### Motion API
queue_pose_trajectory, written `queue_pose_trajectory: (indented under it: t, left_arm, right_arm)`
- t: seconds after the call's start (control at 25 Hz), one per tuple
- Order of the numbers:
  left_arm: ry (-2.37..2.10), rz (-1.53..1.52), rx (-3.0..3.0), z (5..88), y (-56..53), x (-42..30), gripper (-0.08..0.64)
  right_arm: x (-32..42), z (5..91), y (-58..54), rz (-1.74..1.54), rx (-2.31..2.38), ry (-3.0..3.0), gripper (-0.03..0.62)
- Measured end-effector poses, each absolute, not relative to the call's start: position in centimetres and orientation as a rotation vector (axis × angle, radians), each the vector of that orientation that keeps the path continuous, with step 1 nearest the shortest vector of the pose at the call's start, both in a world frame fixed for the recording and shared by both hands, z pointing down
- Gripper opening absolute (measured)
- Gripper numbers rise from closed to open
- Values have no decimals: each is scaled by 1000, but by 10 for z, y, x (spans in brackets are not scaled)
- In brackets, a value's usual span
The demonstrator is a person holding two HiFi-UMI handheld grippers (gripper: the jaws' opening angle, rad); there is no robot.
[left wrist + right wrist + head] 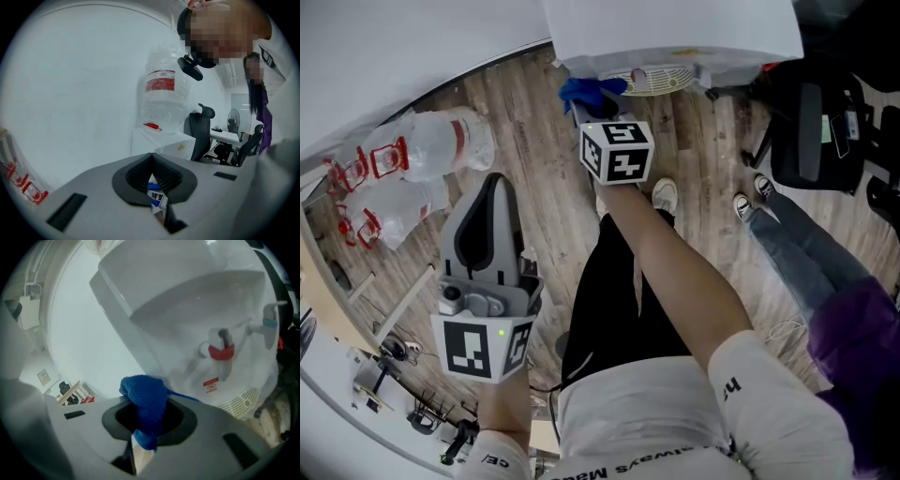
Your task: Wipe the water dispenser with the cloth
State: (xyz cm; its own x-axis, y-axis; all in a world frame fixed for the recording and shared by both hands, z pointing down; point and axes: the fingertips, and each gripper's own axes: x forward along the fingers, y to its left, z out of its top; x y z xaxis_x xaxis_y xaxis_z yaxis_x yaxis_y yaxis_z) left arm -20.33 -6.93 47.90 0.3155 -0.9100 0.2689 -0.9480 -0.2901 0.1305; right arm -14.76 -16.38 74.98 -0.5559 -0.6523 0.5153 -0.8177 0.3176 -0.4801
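Observation:
The white water dispenser (675, 28) stands at the top of the head view, its round drip grille (654, 81) facing me. My right gripper (586, 108) is shut on a blue cloth (591, 91), held just left of the grille at the dispenser's lower front. In the right gripper view the bunched cloth (145, 401) sticks up between the jaws, close to the dispenser's front panel (187, 310), with the red tap (220, 351) and a blue tap (269, 324) to the right. My left gripper (495, 180) hangs shut and empty over the floor, lower left.
Two empty water jugs (431, 150) lie on the wooden floor at left. Another person's legs (797, 234) and a black office chair (816, 122) are at right. In the left gripper view a big bottle (161, 93) sits on the dispenser's top (159, 140).

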Motion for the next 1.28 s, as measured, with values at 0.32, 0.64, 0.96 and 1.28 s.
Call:
queue_pose_trajectory:
  t: [0.32, 0.64, 0.96, 1.28]
  left_arm:
    - [-1679, 251, 2268, 508, -69, -220, 18]
    - [-1667, 286, 2244, 527, -79, -231, 18]
    - [-1629, 310, 2231, 547, -82, -228, 18]
    - [-1611, 338, 2227, 557, -80, -228, 18]
  right_arm:
    - [-165, 810, -169, 1094, 1257, -2295, 78]
    - [-171, 859, -170, 1057, 1157, -2229, 78]
    - [-147, 914, -163, 1189, 1175, -2079, 78]
    - [-111, 943, -169, 1404, 1306, -1950, 78]
